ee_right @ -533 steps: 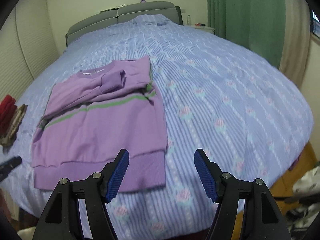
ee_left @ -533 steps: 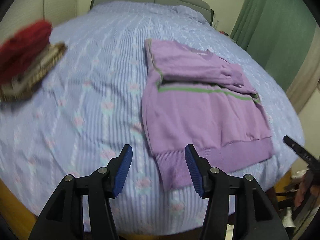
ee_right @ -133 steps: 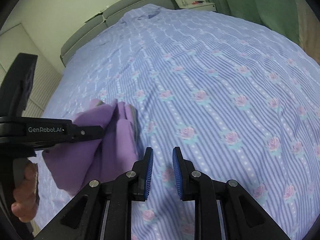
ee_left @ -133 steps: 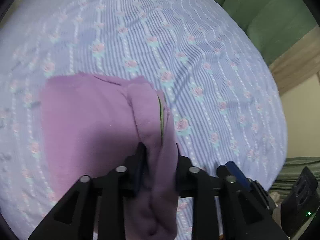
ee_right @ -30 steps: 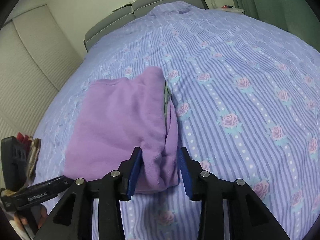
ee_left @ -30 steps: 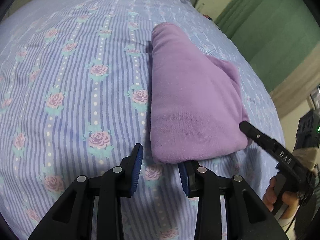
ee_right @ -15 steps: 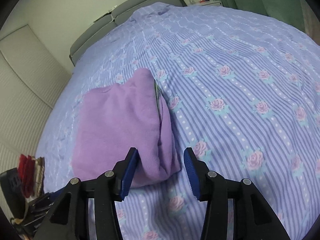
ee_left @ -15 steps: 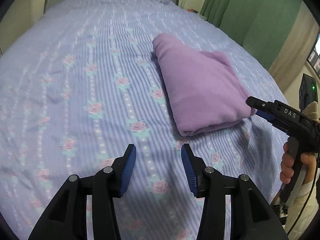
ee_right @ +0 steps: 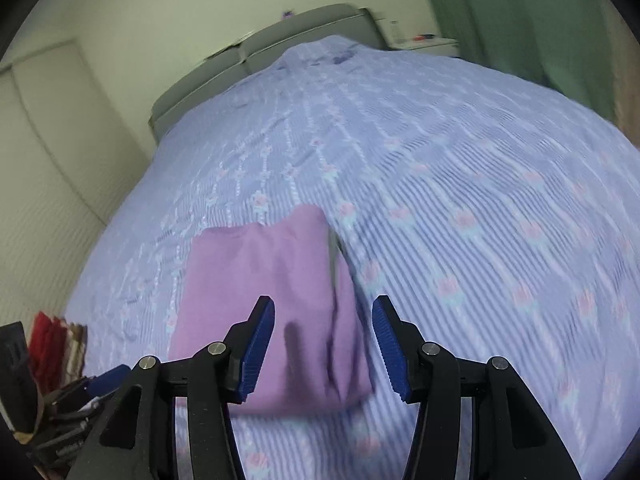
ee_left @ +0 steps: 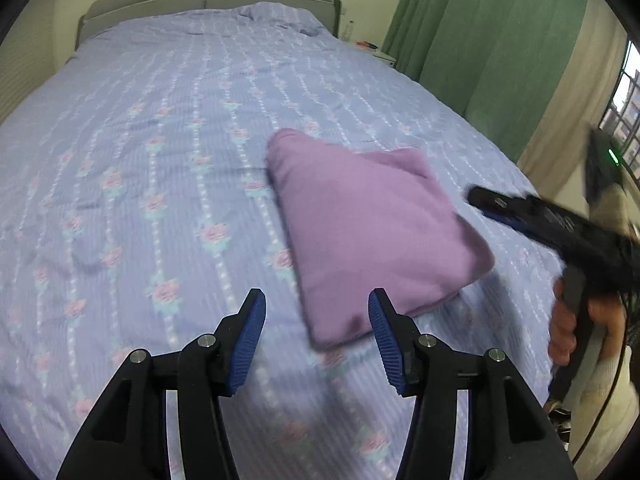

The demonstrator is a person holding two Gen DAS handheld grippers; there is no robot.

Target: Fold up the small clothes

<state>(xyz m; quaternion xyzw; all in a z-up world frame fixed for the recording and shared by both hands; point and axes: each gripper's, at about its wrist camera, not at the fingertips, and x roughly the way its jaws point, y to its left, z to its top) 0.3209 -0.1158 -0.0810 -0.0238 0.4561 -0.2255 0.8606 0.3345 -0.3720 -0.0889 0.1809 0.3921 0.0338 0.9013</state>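
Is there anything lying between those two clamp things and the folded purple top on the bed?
Nothing visible does. The left gripper, its jaws opening and empty, hangs just short of the folded purple sweater, with only bare bedspread between. The right gripper is open and empty above the sweater's near edge.

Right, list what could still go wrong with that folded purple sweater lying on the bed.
1. The purple sweater is a thick, puffy bundle with loose layered edges on its right side; it may spring open.
2. The left gripper, its jaws opening with nothing between them, and the right gripper, open and empty, hang close above its near edge; a careless pass could snag it.
3. It lies near the foot of the bedspread; a nudge might slide it off.
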